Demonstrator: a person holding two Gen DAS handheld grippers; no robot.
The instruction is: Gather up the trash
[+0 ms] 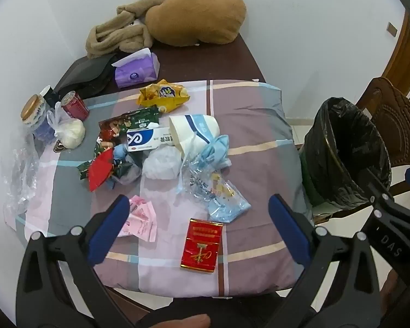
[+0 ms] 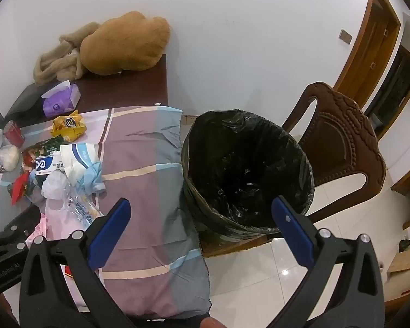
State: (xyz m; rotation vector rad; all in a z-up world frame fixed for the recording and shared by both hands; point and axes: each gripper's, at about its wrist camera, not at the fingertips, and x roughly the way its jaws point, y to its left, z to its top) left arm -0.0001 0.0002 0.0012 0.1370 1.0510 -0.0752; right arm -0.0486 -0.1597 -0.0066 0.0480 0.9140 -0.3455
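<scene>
Trash lies on a checked cloth (image 1: 254, 142): a red cigarette pack (image 1: 201, 242), a pink wrapper (image 1: 142, 220), a clear plastic bag (image 1: 218, 191), a paper cup (image 1: 194, 131), a white-blue box (image 1: 147, 138), a yellow snack bag (image 1: 164, 95) and green-red wrappers (image 1: 114, 147). My left gripper (image 1: 199, 207) is open and empty above the red pack. My right gripper (image 2: 201, 210) is open and empty, between the cloth's edge and the bin (image 2: 246, 175), which is lined with a black bag. The bin also shows in the left wrist view (image 1: 347, 153).
A brown plush pillow (image 1: 196, 16), a purple tissue pack (image 1: 136, 72), a red can (image 1: 75, 106) and a jar (image 1: 37, 114) stand at the back and left of the table. A brown chair (image 2: 344, 142) stands behind the bin. White tile floor (image 2: 259, 278) lies to the right.
</scene>
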